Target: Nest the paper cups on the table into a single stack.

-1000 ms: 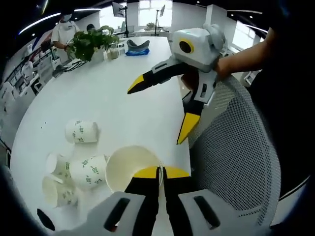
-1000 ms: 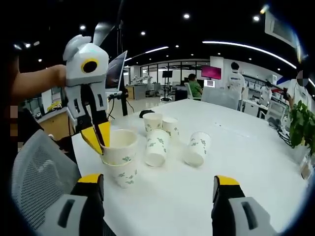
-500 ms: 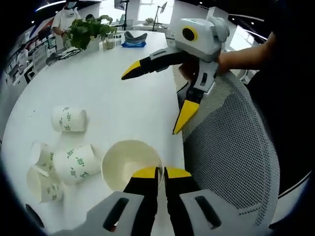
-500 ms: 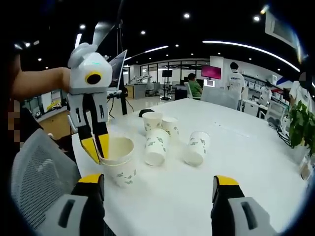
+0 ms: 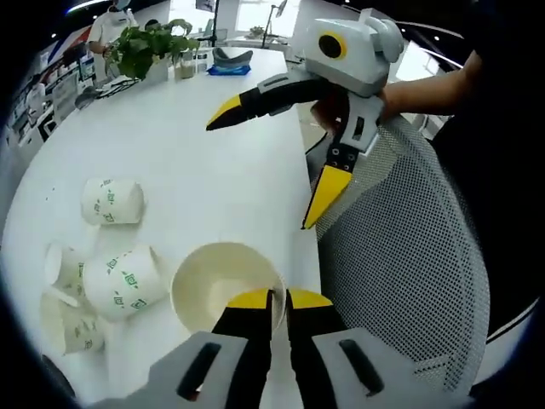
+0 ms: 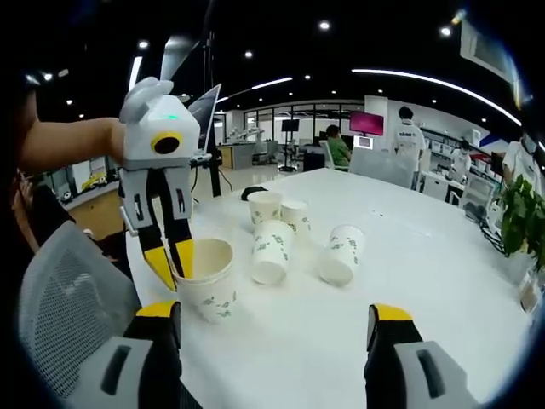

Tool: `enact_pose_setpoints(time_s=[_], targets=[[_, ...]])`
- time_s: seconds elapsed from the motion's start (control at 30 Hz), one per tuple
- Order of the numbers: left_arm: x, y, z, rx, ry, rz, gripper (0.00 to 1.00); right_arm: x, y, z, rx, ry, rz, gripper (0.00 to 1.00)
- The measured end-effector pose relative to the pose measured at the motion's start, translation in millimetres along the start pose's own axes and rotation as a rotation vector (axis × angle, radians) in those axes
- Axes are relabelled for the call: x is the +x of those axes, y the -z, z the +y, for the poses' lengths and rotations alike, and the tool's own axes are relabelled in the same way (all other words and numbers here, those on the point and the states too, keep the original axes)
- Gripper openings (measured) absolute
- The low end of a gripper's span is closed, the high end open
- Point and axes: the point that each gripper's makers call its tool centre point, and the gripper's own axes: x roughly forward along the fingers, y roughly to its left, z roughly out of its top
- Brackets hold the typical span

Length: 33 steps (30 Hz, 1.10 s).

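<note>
In the left gripper view my left gripper point(image 5: 272, 298) is shut on the near rim of an upright white paper cup point(image 5: 217, 281). The right gripper view shows that cup nested in a second one, forming a short stack point(image 6: 209, 281) near the table edge, with the left gripper point(image 6: 174, 260) pinching its rim from above. Two printed cups point(image 6: 264, 207) point(image 6: 295, 216) stand upright behind. Two more point(image 6: 270, 251) point(image 6: 341, 254) lie on their sides. My right gripper point(image 6: 274, 315) is open, holds nothing, and hovers over the table point(image 5: 196, 162) beyond the stack point(image 5: 272, 158).
A grey mesh chair point(image 5: 409, 256) presses against the table edge beside the stack. A potted plant point(image 5: 149, 51) and small items stand at the table's far end. People sit and stand in the office beyond point(image 6: 339, 152).
The left gripper has pushed its cup lower into the cup beneath, so the two sit closer together. The right gripper has stayed open.
</note>
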Motion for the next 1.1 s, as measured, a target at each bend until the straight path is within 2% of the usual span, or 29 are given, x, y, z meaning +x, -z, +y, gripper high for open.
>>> enact_pose_setpoints(time_s=[0.17, 0.33, 0.47, 0.6, 0.83, 0.93, 1.1], targets=[[-3.2, 0.5, 0.9, 0.028, -0.024, 0.015, 0.04, -0.1, -0.9, 0.1, 0.001, 0.001, -0.003, 0.91], [-13.3, -6.7, -0.5, 0.022, -0.035, -0.010, 0.08, 0.0, -0.8, 0.0, 0.000, 0.002, -0.003, 0.91], [-18.6, -4.9, 6.7, 0.018, -0.051, -0.019, 0.09, -0.3, -1.5, 0.6, -0.001, 0.002, -0.003, 0.91], [-27.8, -12.6, 6.4, 0.013, -0.064, -0.038, 0.11, -0.3, -1.2, 0.1, 0.000, 0.002, -0.003, 0.91], [-48.5, -13.2, 24.1, -0.002, -0.107, -0.070, 0.12, -1.0, -2.6, 2.5, -0.001, 0.001, -0.002, 0.91], [-57.4, -18.1, 29.2, -0.011, -0.128, -0.088, 0.12, -1.1, -2.9, 2.4, -0.002, 0.002, -0.002, 0.91], [-64.9, -14.4, 44.1, -0.029, -0.156, -0.100, 0.14, -0.6, -2.0, -0.1, 0.002, 0.004, -0.005, 0.91]])
